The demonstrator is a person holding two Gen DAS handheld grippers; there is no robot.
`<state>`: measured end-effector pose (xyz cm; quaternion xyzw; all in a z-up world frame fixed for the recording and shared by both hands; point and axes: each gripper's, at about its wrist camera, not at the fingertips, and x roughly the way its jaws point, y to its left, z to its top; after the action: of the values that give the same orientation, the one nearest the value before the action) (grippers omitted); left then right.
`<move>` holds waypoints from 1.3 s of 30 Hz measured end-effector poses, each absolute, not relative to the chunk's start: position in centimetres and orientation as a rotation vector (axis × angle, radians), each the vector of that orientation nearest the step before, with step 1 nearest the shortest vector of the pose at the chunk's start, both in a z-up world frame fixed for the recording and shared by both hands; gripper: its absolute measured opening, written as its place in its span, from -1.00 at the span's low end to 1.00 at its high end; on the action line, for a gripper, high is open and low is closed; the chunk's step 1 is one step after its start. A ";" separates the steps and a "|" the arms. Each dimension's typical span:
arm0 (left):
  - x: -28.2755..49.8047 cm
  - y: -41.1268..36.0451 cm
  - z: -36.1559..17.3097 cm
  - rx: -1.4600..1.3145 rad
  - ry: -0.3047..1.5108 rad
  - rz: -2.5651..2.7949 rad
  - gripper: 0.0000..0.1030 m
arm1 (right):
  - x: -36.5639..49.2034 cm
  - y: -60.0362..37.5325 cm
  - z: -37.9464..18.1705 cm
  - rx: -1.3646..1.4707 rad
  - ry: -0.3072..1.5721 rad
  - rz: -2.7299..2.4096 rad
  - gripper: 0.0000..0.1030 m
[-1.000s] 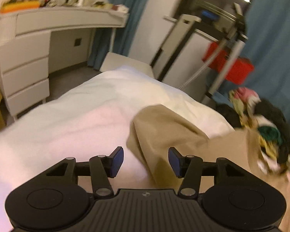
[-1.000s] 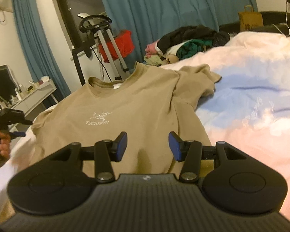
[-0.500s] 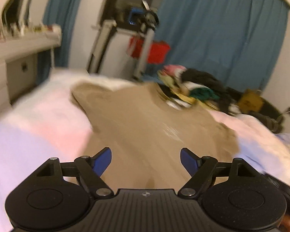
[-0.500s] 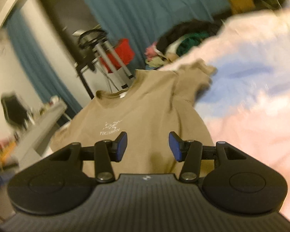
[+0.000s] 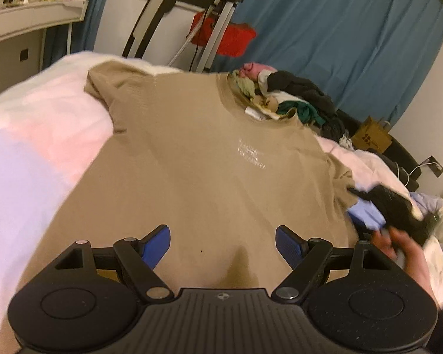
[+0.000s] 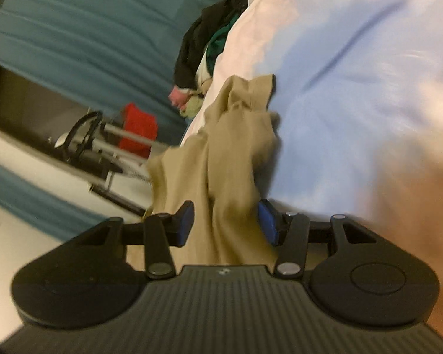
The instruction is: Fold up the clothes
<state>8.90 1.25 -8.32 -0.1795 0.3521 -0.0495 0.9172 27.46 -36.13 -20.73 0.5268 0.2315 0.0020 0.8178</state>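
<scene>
- Left gripper (image 5: 223, 243): your jaws are spread wide, having just been opening; nothing is between them. They hover above the lower middle of the tan T-shirt (image 5: 198, 159), which lies flat and face-up on the bed (image 5: 29, 147).
- Right gripper (image 6: 226, 225): jaws part-open, astride a bunched fold of the shirt's side. Cloth sits between the pads, but contact is not clear, so count it as no firm pinch yet.
- Step in hand, as judged: starting the first lengthwise fold. Close the right jaws fully on the edge before lifting; take the hem on the same side with the left, so the side travels as one line.
- Keep the fold clear of the clothes pile (image 5: 289, 97) beyond the collar.
- Left view only: whole shirt outline, chest print, collar, your right hand (image 5: 395, 244) at the far sleeve.
- Right view only: the rumpled side edge close up, and the pale blue bedding (image 6: 354, 88) beside it.
</scene>
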 end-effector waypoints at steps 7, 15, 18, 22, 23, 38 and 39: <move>13.3 1.2 -12.0 -0.413 0.802 -0.100 0.57 | 33.7 -35.7 -21.5 1.066 0.383 -0.128 -0.06; 14.0 1.0 -12.2 -0.378 0.774 -0.100 0.59 | 38.1 -34.6 -20.7 0.950 0.395 -0.094 -0.64; 13.8 1.3 -12.0 -0.382 0.772 -0.097 0.59 | 37.4 -35.6 -19.5 0.919 0.379 -0.141 -0.72; 13.3 1.5 -11.5 -0.393 0.769 -0.093 0.59 | 35.6 -38.8 -18.6 0.913 0.354 -0.266 -0.73; 13.2 1.4 -11.4 -0.394 0.769 -0.094 0.59 | 35.3 -39.5 -18.5 0.901 0.361 -0.287 -0.73; 13.1 1.9 -11.0 -0.396 0.763 -0.101 0.59 | 29.1 -43.2 -16.8 0.851 0.253 -0.326 0.70; 13.0 1.8 -11.0 -0.394 0.763 -0.102 0.59 | 28.1 -43.4 -16.9 0.869 0.243 -0.341 0.70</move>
<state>13.05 1.77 -10.99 -0.1911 0.3699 -0.0493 0.9079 28.06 -43.35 -16.91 0.4180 0.1171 -0.1641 0.8858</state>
